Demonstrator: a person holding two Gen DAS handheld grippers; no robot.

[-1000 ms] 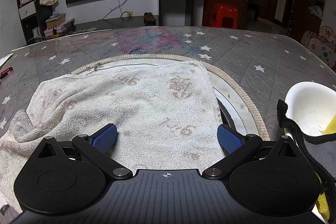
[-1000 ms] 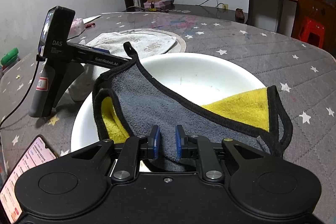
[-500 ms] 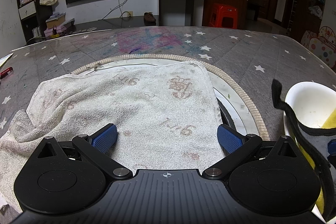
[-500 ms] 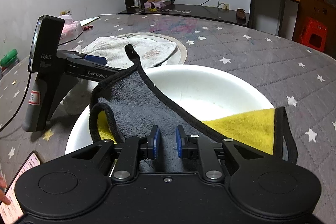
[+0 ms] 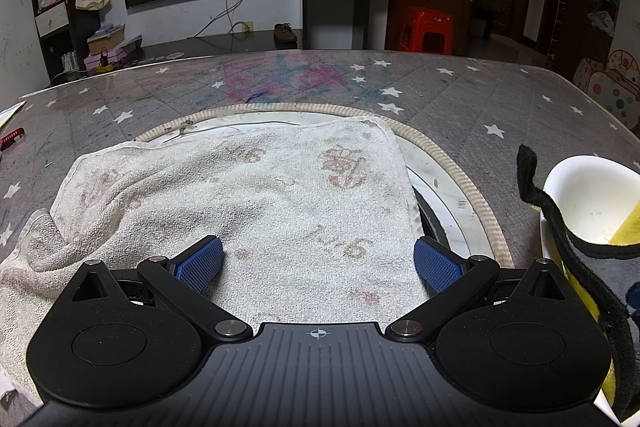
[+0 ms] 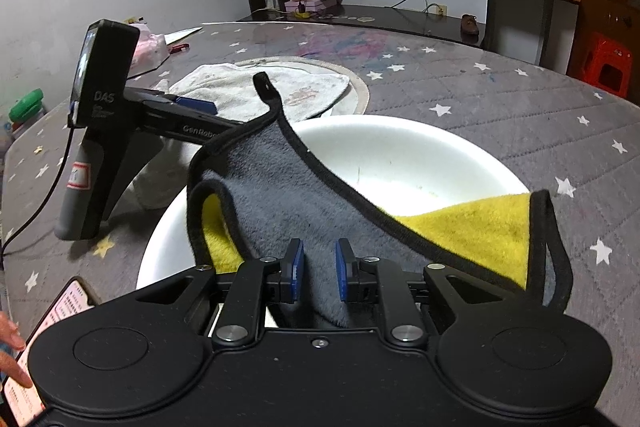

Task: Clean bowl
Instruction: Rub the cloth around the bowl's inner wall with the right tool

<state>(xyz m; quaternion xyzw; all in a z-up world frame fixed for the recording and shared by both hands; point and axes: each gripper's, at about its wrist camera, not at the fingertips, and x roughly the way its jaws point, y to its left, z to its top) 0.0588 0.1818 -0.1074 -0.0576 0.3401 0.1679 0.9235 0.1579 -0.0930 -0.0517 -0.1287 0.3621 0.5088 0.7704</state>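
A white bowl (image 6: 400, 155) stands on the grey star-patterned table; it also shows at the right edge of the left wrist view (image 5: 592, 195). My right gripper (image 6: 318, 273) is shut on a grey and yellow cloth (image 6: 280, 199) with black trim, held over the bowl's near rim and draping inside. The cloth shows in the left wrist view (image 5: 576, 247) too. My left gripper (image 5: 318, 261) is open and empty, resting low over a stained white towel (image 5: 248, 195). It appears from the side in the right wrist view (image 6: 120, 123), left of the bowl.
The white towel lies on a round rope-edged mat (image 5: 452, 171). A phone (image 6: 44, 339) with a fingertip on it lies at the near left. A green object (image 6: 26, 105) and pink bag (image 6: 148, 51) sit at the table's far left.
The right gripper has shifted the cloth slightly across the bowl, its corner rising. The left gripper has not moved.
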